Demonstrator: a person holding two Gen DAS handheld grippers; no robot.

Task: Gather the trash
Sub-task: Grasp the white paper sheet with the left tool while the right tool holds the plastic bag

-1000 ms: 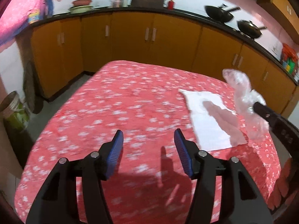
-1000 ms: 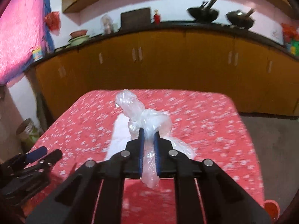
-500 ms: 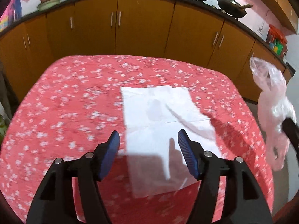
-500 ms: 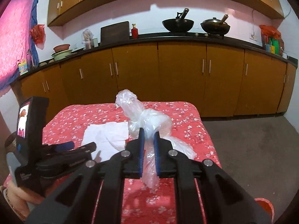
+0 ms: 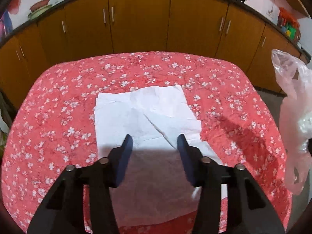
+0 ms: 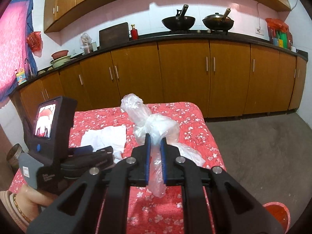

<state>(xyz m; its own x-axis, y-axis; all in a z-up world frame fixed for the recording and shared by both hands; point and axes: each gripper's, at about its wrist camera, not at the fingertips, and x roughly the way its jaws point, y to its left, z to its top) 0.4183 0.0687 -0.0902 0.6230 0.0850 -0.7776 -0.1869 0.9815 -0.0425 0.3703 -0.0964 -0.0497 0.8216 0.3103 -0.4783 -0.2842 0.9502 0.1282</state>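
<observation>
A crumpled white paper sheet (image 5: 144,117) lies flat on the red floral tablecloth (image 5: 58,117). My left gripper (image 5: 155,142) is open, its blue fingers low over the near half of the paper. My right gripper (image 6: 155,138) is shut on a clear plastic bag (image 6: 154,122) and holds it up above the table's right side. The bag also shows at the right edge of the left wrist view (image 5: 294,105). The paper shows in the right wrist view (image 6: 105,136), with the left gripper (image 6: 91,151) over it.
Orange-brown kitchen cabinets (image 6: 183,78) run behind the table under a black counter with two woks (image 6: 178,22). A red bin (image 6: 276,214) stands on the grey floor at the lower right. A container (image 6: 13,154) stands on the floor to the left.
My left gripper has swung right and come down over the white paper, which now lies between its fingers. My right gripper has lifted the bag and turned right.
</observation>
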